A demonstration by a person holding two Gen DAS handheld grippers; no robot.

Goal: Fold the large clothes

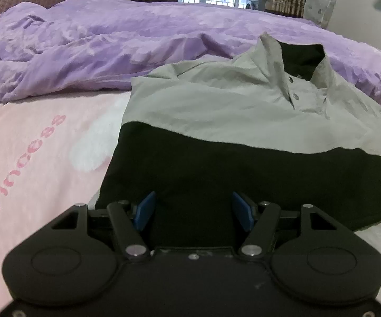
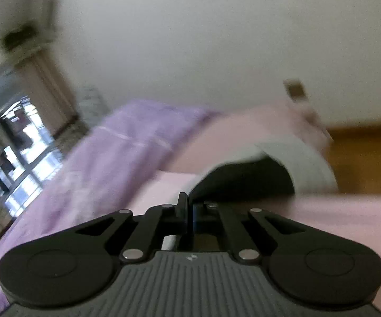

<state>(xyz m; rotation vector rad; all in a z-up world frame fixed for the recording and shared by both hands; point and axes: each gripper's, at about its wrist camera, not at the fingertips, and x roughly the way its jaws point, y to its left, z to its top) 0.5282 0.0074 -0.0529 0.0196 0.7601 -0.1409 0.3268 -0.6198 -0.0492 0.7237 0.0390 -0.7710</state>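
I am watching for the fold slipping: my right gripper [image 2: 189, 211] is swinging fast enough to blur its view, and its fingers are pressed together, seemingly on a dark-and-grey edge of the polo shirt [image 1: 243, 121], though I cannot tell for sure. A jerk there could drag the shirt crooked. My left gripper [image 1: 193, 211] is hovering low over the shirt's black lower half, fingers apart, holding nothing. The shirt is lying on the bed's pink sheet [image 1: 32, 145], just beside the purple duvet [image 1: 111, 47], grey on top, collar standing up, sides apparently tucked under.
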